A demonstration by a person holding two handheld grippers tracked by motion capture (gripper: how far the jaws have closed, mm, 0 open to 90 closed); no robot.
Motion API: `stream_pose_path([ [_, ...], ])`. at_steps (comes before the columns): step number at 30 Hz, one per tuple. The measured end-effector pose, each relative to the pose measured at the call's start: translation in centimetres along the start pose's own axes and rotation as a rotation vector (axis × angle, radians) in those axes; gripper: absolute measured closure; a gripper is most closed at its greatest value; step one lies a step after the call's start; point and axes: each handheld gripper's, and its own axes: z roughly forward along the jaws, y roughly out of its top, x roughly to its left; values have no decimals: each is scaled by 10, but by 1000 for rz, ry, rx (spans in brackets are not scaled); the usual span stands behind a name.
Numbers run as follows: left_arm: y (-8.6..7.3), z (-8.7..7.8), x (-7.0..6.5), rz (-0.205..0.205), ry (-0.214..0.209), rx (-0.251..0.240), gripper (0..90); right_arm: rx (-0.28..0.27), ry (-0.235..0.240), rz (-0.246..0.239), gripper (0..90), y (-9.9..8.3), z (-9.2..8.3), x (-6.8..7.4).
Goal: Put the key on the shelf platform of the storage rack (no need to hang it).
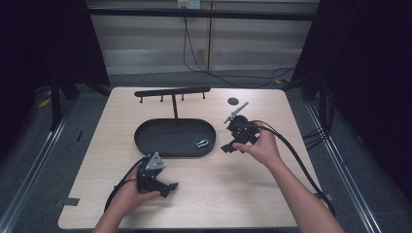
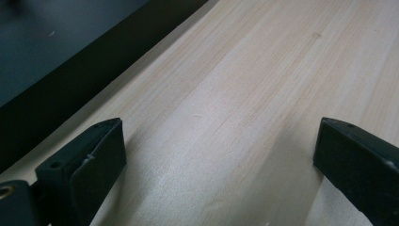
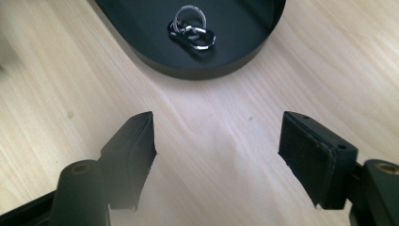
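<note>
A black oval tray (image 1: 145, 131) lies in the middle of the wooden table. A small metal carabiner with a key ring (image 1: 202, 142) rests in its right end, and the right gripper view shows this carabiner (image 3: 193, 34) inside the tray's wall (image 3: 197, 70). My right gripper (image 1: 231, 147) hovers just right of the tray, pointing toward it; its jaws (image 3: 216, 134) stand open over bare wood with nothing between them. My left gripper (image 1: 164, 187) rests near the table's front, below the tray, open (image 2: 219, 136) and empty. The tray's wall (image 2: 84, 61) runs along its left.
A black T-shaped rack (image 1: 172, 92) with several pegs stands behind the tray. A small dark disc (image 1: 233, 101) lies at the back right. Cables trail from both grippers toward the table's front and right edges.
</note>
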Motion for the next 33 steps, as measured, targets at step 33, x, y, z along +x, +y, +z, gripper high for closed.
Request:
stream_pose_path([
  [33,0,0,0,-1,1,-4,26,-58,-16,76,266,-92,-7,-14],
])
